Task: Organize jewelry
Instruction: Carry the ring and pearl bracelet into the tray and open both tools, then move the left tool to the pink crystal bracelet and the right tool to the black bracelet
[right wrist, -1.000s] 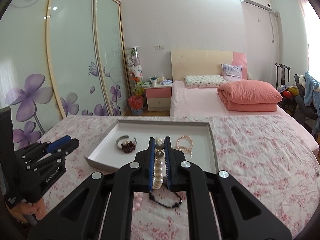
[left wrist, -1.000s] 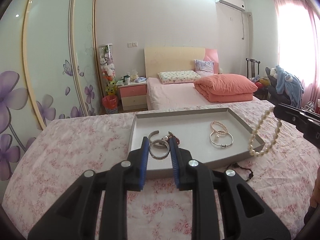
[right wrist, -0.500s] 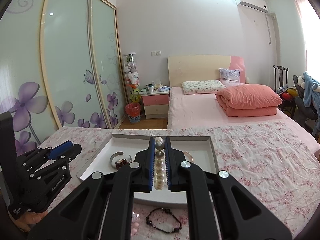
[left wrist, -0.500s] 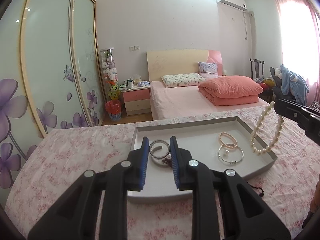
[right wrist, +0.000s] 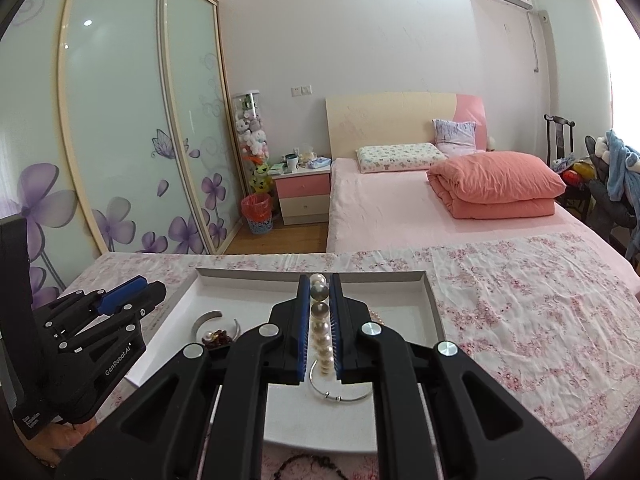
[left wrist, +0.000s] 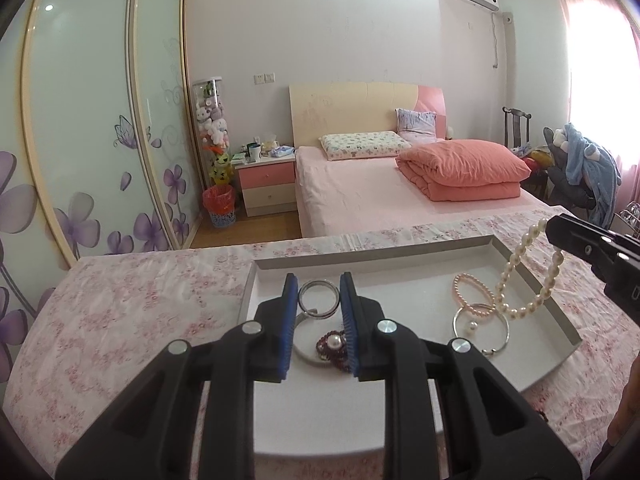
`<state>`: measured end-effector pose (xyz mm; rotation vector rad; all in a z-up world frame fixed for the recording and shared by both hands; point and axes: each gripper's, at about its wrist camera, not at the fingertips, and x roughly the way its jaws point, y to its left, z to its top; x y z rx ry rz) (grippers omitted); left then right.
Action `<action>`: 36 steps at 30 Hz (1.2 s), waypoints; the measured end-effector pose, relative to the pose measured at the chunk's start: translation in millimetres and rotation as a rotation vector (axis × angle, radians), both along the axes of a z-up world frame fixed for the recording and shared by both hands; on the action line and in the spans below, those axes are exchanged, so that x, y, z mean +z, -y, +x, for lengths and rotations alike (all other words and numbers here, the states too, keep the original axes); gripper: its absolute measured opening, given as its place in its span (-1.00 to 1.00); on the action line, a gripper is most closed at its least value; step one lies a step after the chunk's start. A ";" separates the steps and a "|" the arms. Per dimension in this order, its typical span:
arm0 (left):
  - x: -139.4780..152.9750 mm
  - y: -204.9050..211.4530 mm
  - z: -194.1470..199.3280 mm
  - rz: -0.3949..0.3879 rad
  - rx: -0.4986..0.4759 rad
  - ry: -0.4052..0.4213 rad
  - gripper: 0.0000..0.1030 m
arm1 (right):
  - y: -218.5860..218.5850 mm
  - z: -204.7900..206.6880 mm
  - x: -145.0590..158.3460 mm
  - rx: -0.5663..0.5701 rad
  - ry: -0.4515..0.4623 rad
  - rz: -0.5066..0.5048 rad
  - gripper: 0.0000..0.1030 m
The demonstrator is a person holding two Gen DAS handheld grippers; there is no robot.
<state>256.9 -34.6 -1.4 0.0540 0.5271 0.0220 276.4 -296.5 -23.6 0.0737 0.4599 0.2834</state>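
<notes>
Jewelry is mid-transfer: left claw (left wrist: 319,304) is clamped on a plain round silver metal ring (left wrist: 319,300), pinched by its sides between the blue pads, and the right claw (right wrist: 320,322) is closed tight on a long strand of white round pearls (right wrist: 321,336), whose loop hangs below it. Versus a second ago both claws have moved forward and now sit over the shallow white rectangular tray (left wrist: 558,312) rather than short of its near edge, so likely both pieces are about ready to be set down. Tray sits on the pink floral cloth-covered counter (left wrist: 132,300). Already lying inside: dark red bead bracelet with one pearl (left wrist: 331,347), pink pearl bracelet (left wrist: 472,294), thin silver bangle with a pearl (left wrist: 480,330). Black bead bracelet (right wrist: 308,466) lies outside on the cloth, just beside the tray's near edge, not yet sorted.
</notes>
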 end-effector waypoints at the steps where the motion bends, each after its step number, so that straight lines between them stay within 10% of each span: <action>1: -1.6 0.6 4.0 -0.001 -0.002 -0.005 -0.57 | -0.7 3.2 -1.5 -0.002 -0.005 -0.001 -0.80; 36: -16.0 -7.3 20.2 -0.024 0.020 -0.054 -0.21 | 7.8 7.5 -21.0 -0.035 -0.094 0.009 -0.51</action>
